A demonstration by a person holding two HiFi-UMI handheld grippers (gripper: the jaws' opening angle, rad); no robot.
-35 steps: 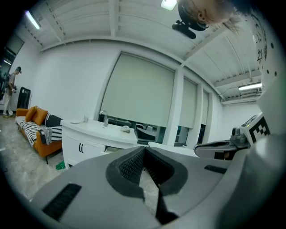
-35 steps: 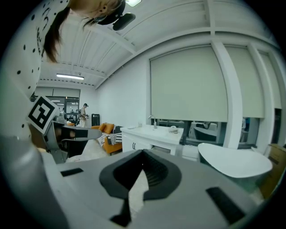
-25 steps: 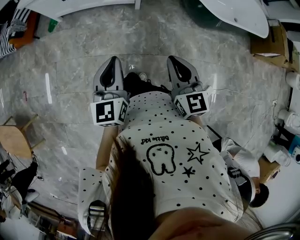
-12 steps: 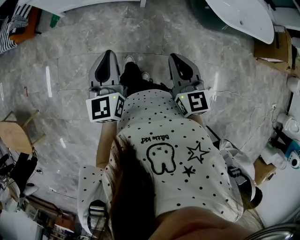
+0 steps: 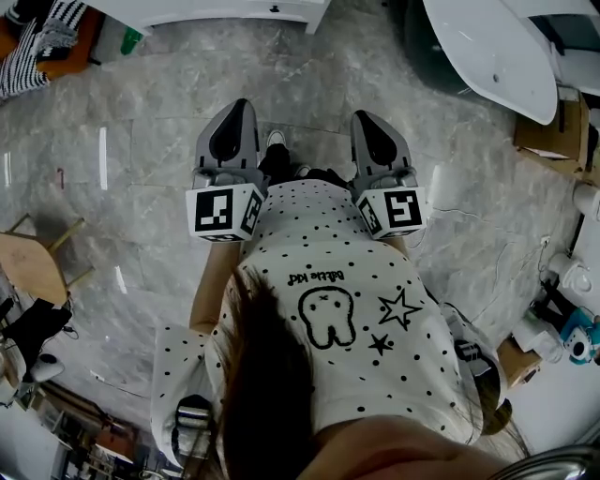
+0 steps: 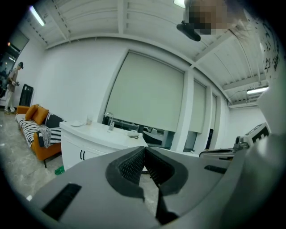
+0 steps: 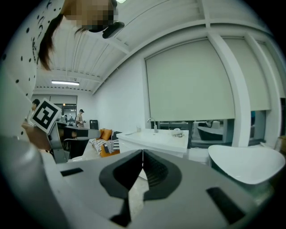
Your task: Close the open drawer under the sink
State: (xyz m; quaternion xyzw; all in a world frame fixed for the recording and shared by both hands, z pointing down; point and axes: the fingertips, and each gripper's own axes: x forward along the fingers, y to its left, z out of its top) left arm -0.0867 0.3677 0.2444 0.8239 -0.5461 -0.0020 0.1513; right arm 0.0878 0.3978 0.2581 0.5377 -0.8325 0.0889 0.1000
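Head view caught the white cabinet (image 5: 234, 11) along the top edge, with a dark handle (image 5: 274, 7) on its front. Whether its drawer stood open could not be told. The left gripper (image 5: 240, 105) and right gripper (image 5: 362, 116) pointed towards the cabinet over grey floor (image 5: 141, 187), well apart from it. Both had their jaws pressed together on nothing.

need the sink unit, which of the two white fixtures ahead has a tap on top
The white rectangular cabinet at centre: a metal tap stands on its counter. The rounded white tub on the right shows none.
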